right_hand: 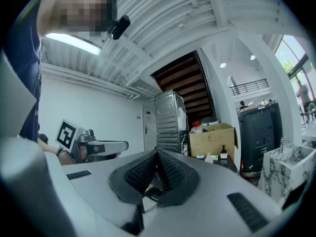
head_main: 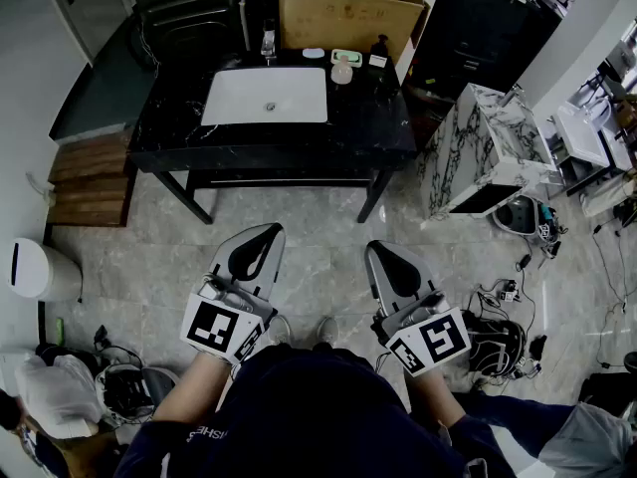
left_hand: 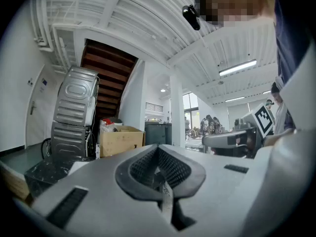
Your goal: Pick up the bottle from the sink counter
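Beyond the white basin (head_main: 267, 96), off its far right corner on the black sink counter (head_main: 378, 127), the pale bottle (head_main: 341, 71) stands upright, a dark pump bottle (head_main: 379, 46) just right of it; which one is meant cannot be told. Nearer than the basin, well apart from the counter, the left gripper (head_main: 257, 252) and right gripper (head_main: 391, 267) both point basin-ward, jaws together on nothing. Judged: either bottle lies ahead, long axis vertical, the right gripper being the nearer.
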A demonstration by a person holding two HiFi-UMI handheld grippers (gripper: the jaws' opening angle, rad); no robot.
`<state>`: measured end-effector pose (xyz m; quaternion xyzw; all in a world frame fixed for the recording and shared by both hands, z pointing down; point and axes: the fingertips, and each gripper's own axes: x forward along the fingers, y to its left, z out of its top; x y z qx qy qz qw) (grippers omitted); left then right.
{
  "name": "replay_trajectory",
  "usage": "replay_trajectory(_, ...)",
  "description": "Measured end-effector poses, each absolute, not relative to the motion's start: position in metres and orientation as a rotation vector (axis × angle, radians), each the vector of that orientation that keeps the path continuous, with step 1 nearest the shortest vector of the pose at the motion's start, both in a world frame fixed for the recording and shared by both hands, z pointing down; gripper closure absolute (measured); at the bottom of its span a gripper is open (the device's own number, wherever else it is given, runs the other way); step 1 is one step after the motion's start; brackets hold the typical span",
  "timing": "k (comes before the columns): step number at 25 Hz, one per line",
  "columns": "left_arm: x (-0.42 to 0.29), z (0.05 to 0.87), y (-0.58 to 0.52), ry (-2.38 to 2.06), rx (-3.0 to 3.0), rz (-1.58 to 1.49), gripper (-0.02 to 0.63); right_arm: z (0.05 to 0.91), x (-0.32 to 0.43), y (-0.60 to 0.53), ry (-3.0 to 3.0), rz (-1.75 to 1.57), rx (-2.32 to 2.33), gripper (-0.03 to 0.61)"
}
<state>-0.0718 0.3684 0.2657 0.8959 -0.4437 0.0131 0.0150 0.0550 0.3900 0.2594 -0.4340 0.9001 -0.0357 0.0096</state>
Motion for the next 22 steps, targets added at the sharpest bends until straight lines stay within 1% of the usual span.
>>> replay_trajectory(8,-0.060,0.266,0.370,-1.386,2.788,0.056,0.607,0.262,0.066,0.389,2.808,-0.142,-1.346,0.552)
replay_trajectory(22,-0.023,0.274,0.383,-1.472,2.748,0.068,0.607,0.271,0.109,0.392,2.828,-0.162,-1.288,0.552)
